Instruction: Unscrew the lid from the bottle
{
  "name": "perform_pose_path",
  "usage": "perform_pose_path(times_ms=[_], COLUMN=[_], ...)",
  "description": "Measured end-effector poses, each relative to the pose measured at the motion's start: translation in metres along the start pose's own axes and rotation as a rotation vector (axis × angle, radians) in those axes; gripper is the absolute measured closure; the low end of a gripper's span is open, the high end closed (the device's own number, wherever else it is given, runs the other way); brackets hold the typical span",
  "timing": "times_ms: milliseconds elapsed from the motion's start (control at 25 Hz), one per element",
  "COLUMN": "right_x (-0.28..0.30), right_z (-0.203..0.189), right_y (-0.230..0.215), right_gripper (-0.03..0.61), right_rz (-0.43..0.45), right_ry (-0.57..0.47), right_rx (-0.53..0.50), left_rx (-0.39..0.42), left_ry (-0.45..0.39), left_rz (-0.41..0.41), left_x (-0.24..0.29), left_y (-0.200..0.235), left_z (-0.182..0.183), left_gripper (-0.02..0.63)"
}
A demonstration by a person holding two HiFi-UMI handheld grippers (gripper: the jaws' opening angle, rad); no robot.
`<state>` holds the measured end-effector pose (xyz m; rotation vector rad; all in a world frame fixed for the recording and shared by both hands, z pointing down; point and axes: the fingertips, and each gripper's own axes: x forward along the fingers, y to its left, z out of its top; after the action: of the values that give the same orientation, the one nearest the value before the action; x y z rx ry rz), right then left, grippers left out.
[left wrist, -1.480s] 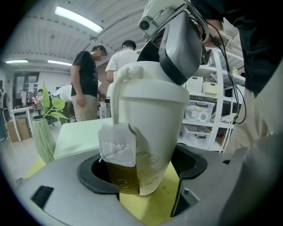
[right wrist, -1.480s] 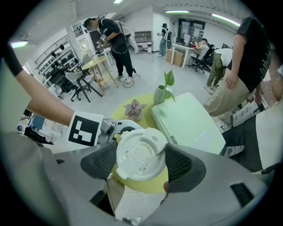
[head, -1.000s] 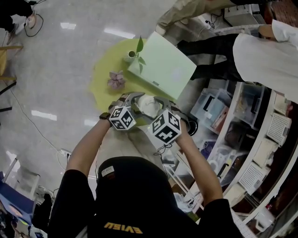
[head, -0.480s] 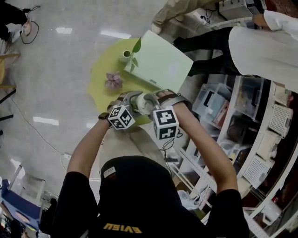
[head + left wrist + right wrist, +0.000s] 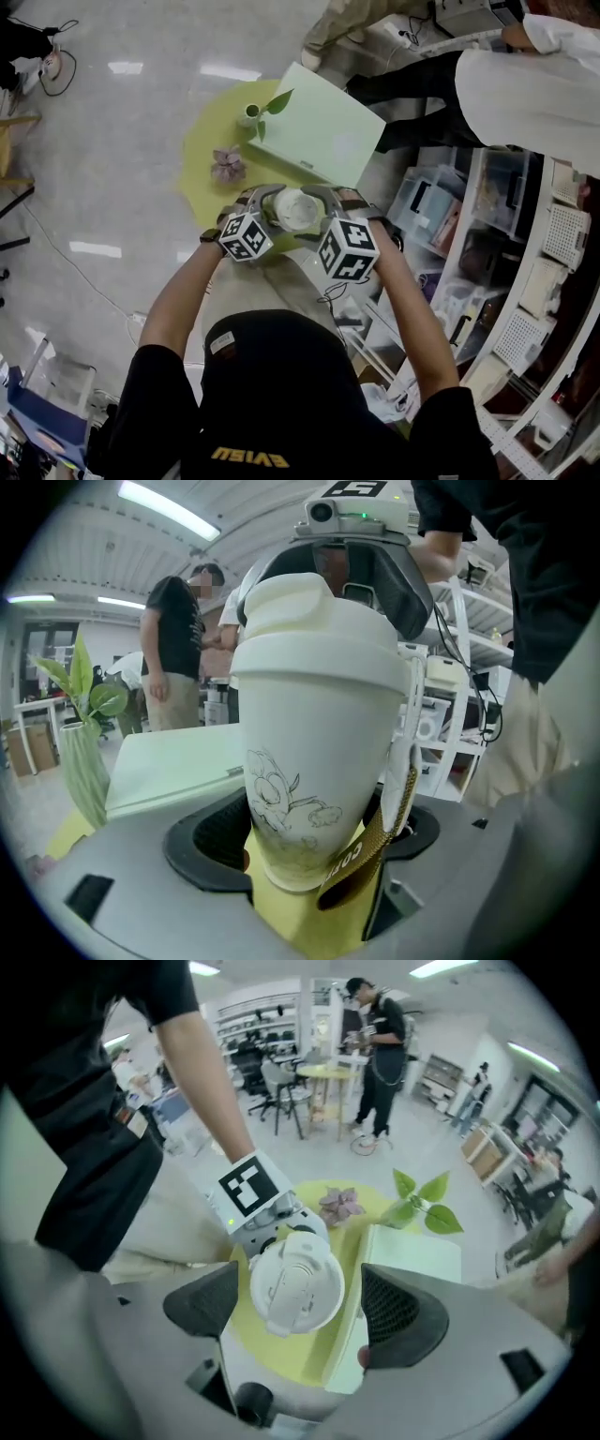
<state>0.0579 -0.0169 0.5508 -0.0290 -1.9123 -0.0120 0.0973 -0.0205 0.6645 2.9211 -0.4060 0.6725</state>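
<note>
A white bottle (image 5: 314,752) with a line drawing and a gold strap (image 5: 370,850) hangs in the air over the yellow table. My left gripper (image 5: 309,841) is shut on its lower body, one pad on each side. The round white lid (image 5: 298,1283) sits on top of the bottle (image 5: 298,208). My right gripper (image 5: 300,1305) points down over the lid. Its jaws have just been opening, and the lid sits between the dark pads (image 5: 398,1312) with a gap on each side. In the head view both marker cubes flank the bottle, with the left gripper (image 5: 272,208) on its left.
Below the bottle stands a round yellow table (image 5: 202,155) with a pale green box (image 5: 323,131), a small potted plant (image 5: 251,112) and a pink flower (image 5: 228,164). A person in white (image 5: 534,89) stands at the upper right. Shelves with bins (image 5: 525,281) run along the right.
The right gripper has rolled about its own axis, its cube showing a different tilt. Its jaws stand wider off the lid. The left gripper and bottle have stayed put.
</note>
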Motion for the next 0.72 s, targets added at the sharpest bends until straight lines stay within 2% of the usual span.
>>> perform_pose_path(times_ms=[80, 200, 280, 480, 560, 600, 640, 720], right_x=[-0.007, -0.012, -0.011, -0.001, 0.004, 0.007, 0.010, 0.011], right_z=[0.001, 0.000, 0.000, -0.006, -0.014, -0.017, -0.019, -0.019], right_y=[-0.009, -0.019, -0.019, -0.015, -0.013, -0.012, -0.011, -0.010], right_gripper=[0.177, 0.195, 0.193, 0.175, 0.176, 0.190, 0.253, 0.255], right_rz=[-0.085, -0.189, -0.235, -0.326, -0.351, -0.347, -0.337, -0.325], right_ry=[-0.071, -0.157, -0.184, -0.120, -0.072, -0.054, -0.046, -0.045], right_rx=[0.207, 0.570, 0.729, 0.920, 0.944, 0.946, 0.946, 0.943], left_rx=[-0.001, -0.001, -0.002, -0.005, -0.007, -0.008, -0.009, -0.009], left_ry=[0.002, 0.012, 0.013, 0.015, 0.016, 0.017, 0.018, 0.019], left_rz=[-0.002, -0.006, -0.007, -0.008, -0.009, -0.010, -0.011, -0.013], left_x=[-0.001, -0.001, -0.001, -0.001, 0.000, 0.000, 0.000, 0.000], left_y=[-0.001, 0.001, 0.001, 0.000, -0.001, -0.001, -0.001, 0.000], left_z=[0.000, -0.001, -0.001, -0.002, -0.002, -0.002, -0.002, -0.002], left_gripper=[0.226, 0.225, 0.225, 0.226, 0.225, 0.226, 0.226, 0.227])
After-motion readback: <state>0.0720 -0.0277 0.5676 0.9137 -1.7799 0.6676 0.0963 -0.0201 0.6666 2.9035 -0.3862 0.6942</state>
